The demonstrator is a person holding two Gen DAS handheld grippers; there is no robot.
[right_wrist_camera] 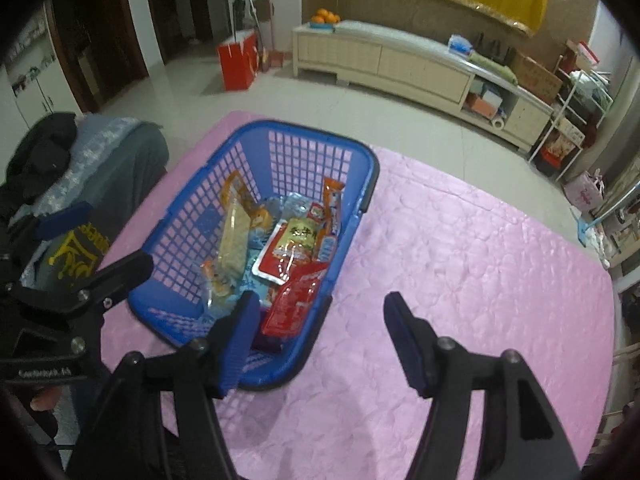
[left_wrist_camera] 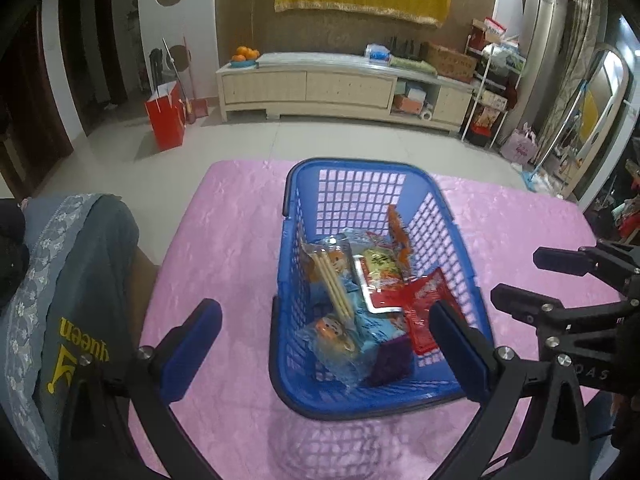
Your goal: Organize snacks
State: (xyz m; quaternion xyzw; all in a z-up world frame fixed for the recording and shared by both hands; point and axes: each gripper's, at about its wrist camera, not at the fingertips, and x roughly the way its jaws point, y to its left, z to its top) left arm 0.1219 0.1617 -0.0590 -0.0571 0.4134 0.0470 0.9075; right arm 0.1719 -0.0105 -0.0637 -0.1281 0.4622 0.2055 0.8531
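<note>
Your blue plastic lattice basket (left_wrist_camera: 352, 184) sits mid-frame on the pink quilted table cover (left_wrist_camera: 224, 248), packed with snack packets: a red foil pouch (right_wrist_camera: 292, 300), a yellow-and-red sachet (right_wrist_camera: 294, 246) and a pale blue biscuit-stick pack (left_wrist_camera: 340, 304). Your left gripper (left_wrist_camera: 326, 330) is spread wide around the basket's near end, gripping nothing. Your right gripper (right_wrist_camera: 320, 316), lower centre, also stands apart and empty, one finger over the basket's near corner, the other over bare cover.
</note>
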